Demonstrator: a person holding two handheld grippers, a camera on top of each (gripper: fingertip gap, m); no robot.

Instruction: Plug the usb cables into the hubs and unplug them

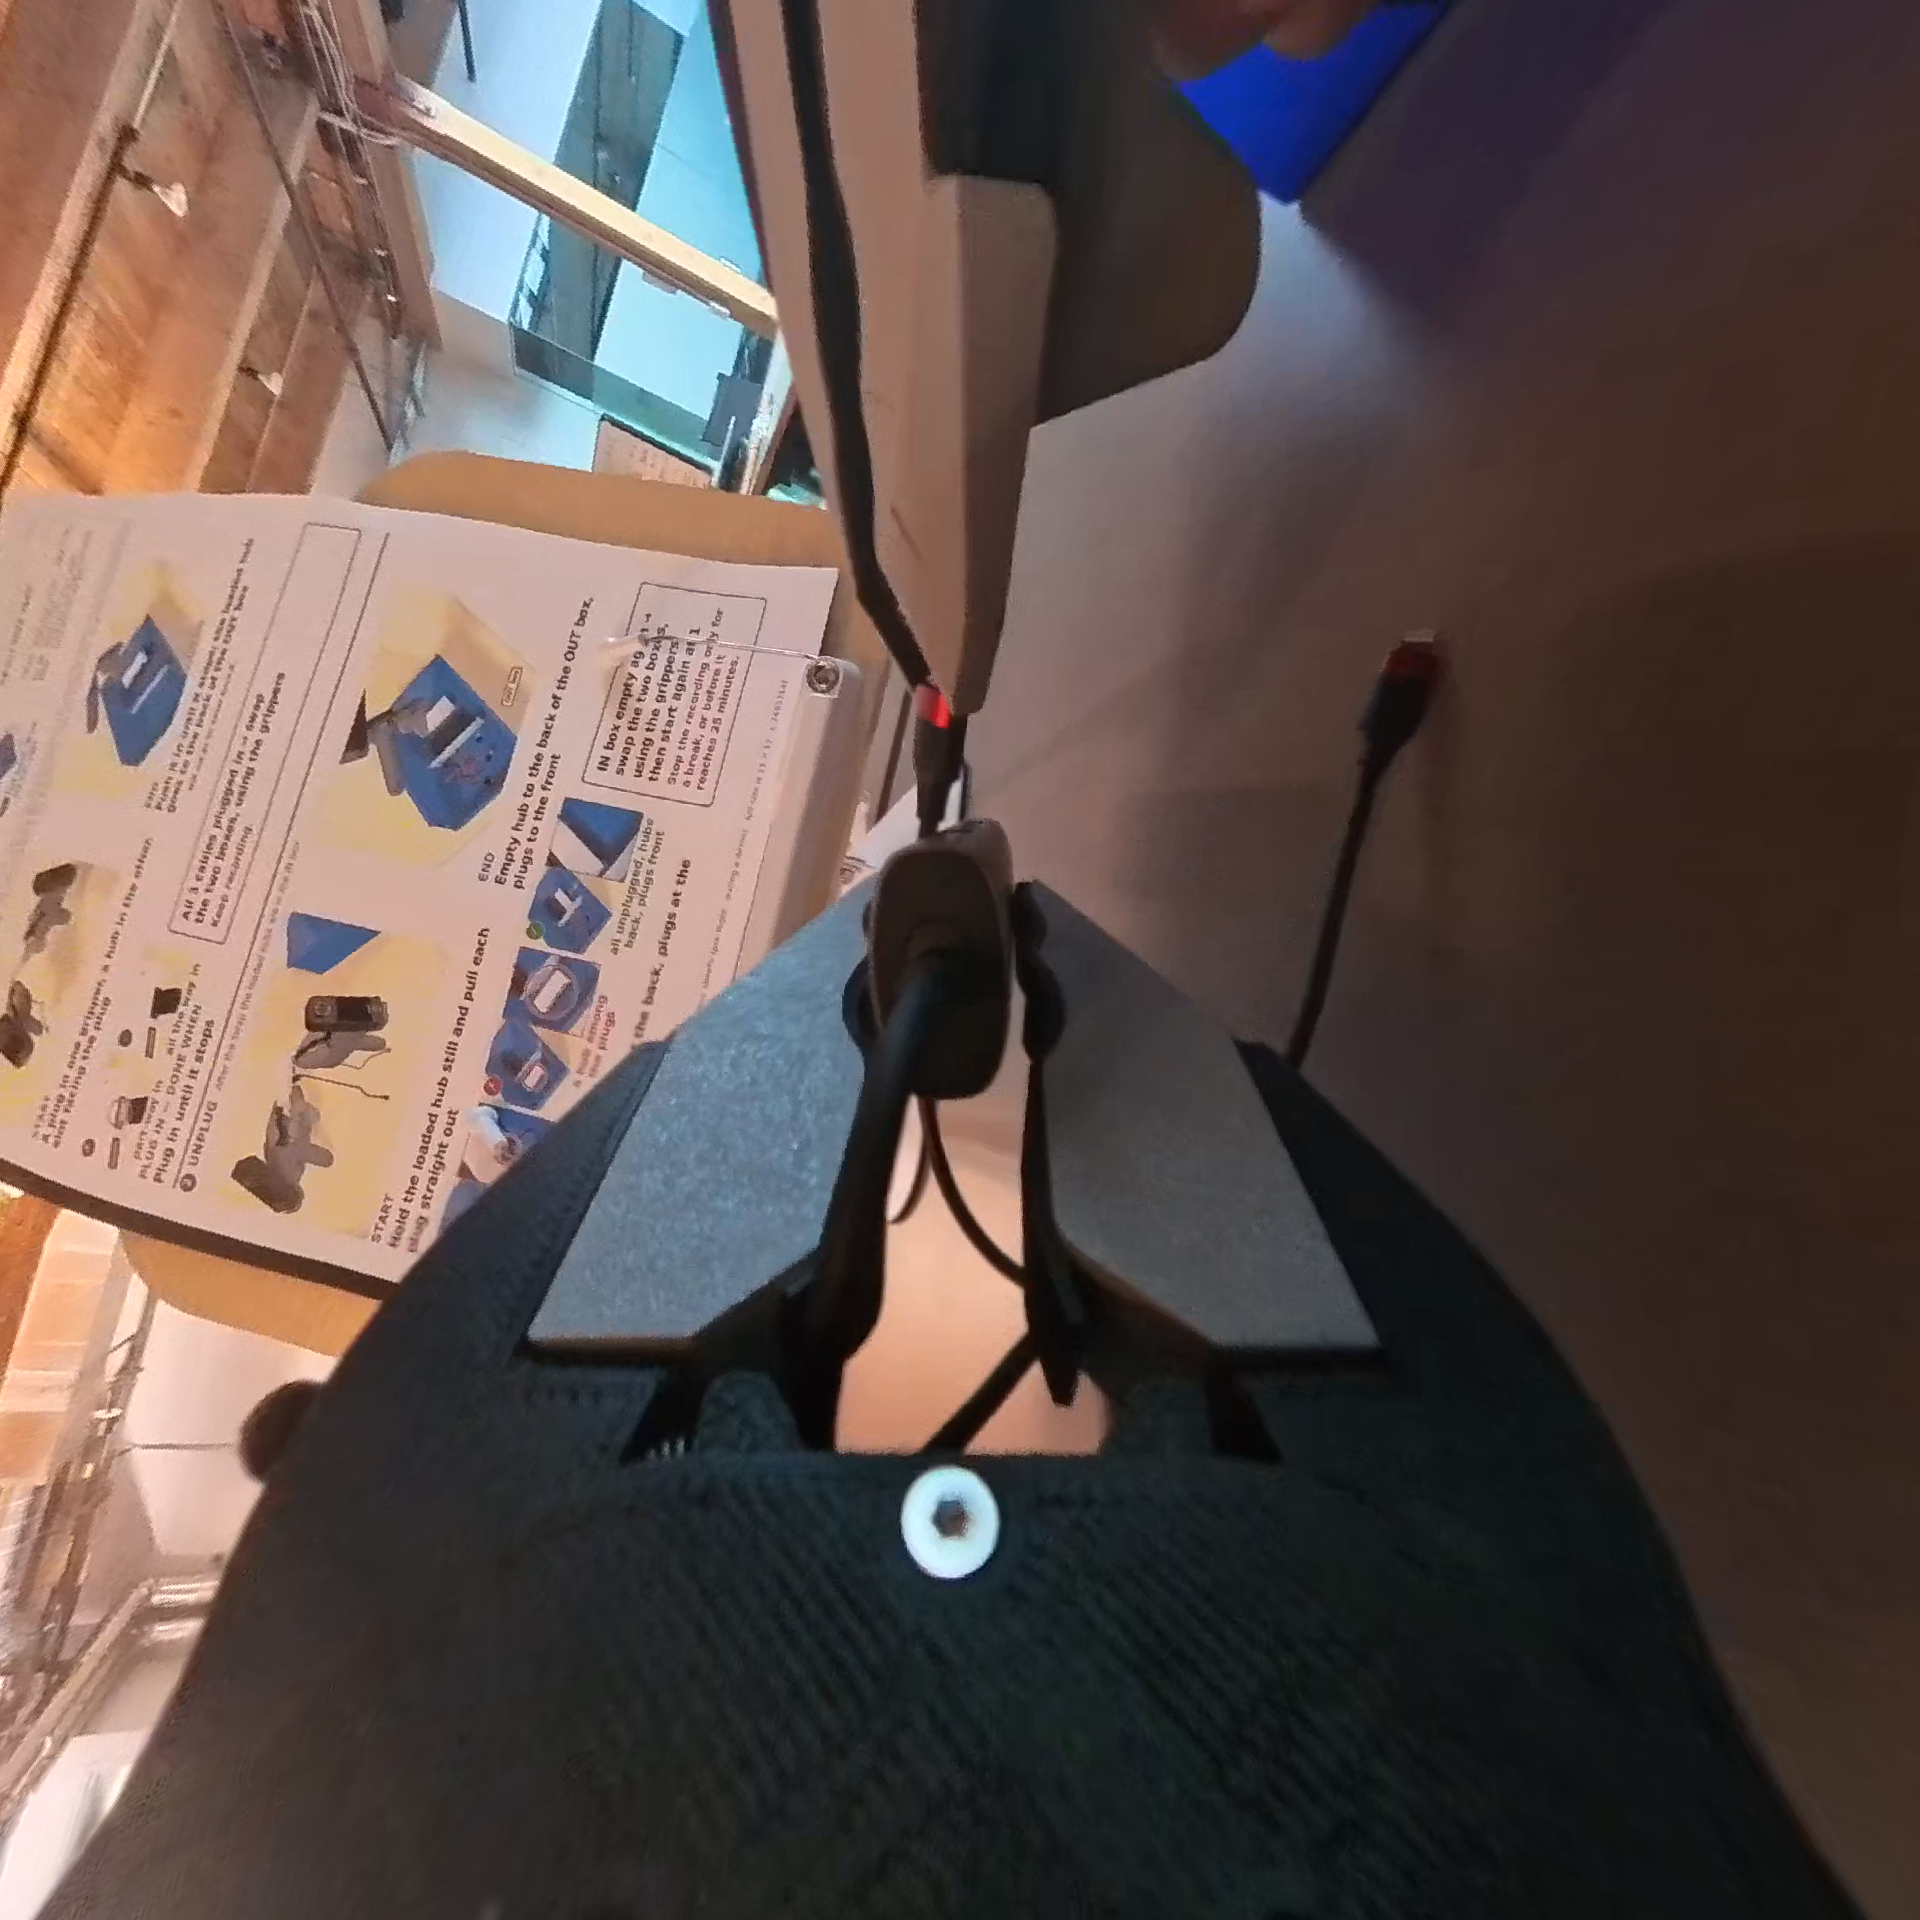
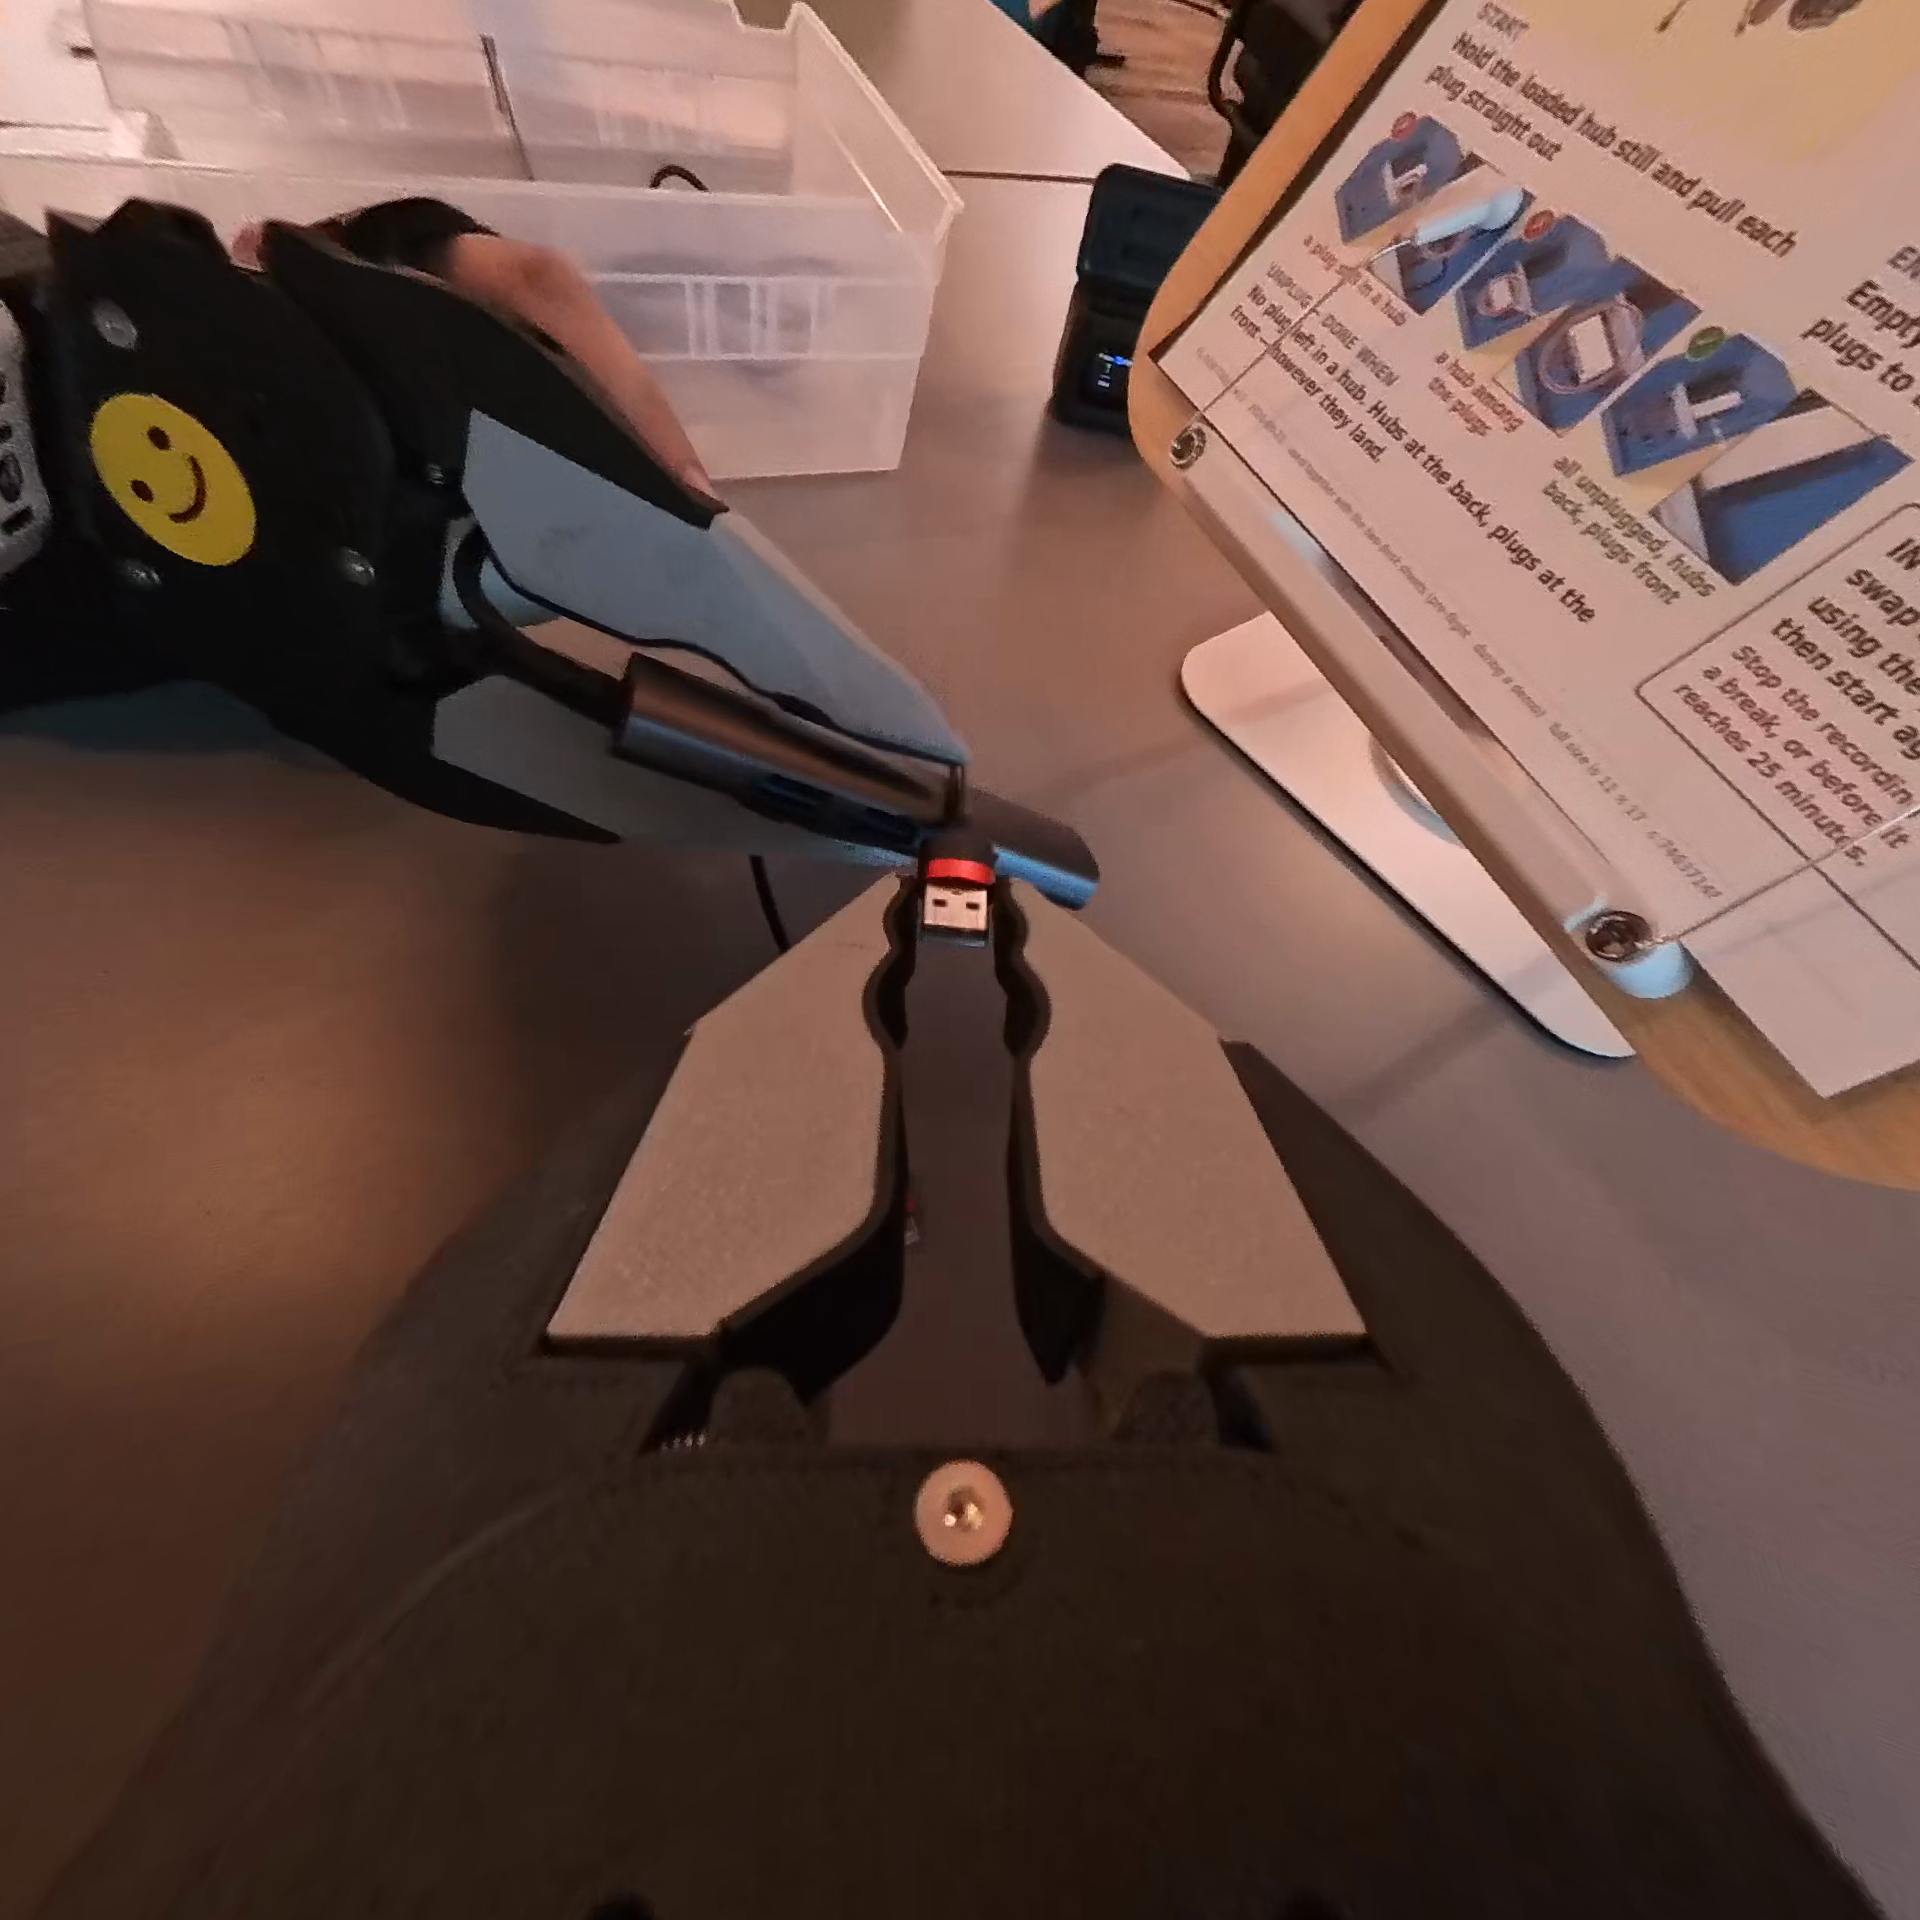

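The left gripper (image 2: 935, 800) pinched the grey hub (image 2: 790, 758) above the table (image 2: 312, 1039). The right gripper (image 2: 951, 914) pinched a red-banded plug (image 2: 956, 904) right beside the hub. A paper stand (image 2: 1351, 644) and clear bin (image 2: 779, 312) stood nearby.

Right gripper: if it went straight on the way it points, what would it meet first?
The right gripper, shut on a red-banded USB plug, would meet the grey hub in the left gripper; the remaining gap is unclear.

Brushed-metal hub (image 2: 790, 764), glossy black plastic plug (image 2: 956, 902), matt grey table (image 2: 416, 1039), clear plastic bin (image 2: 810, 343).
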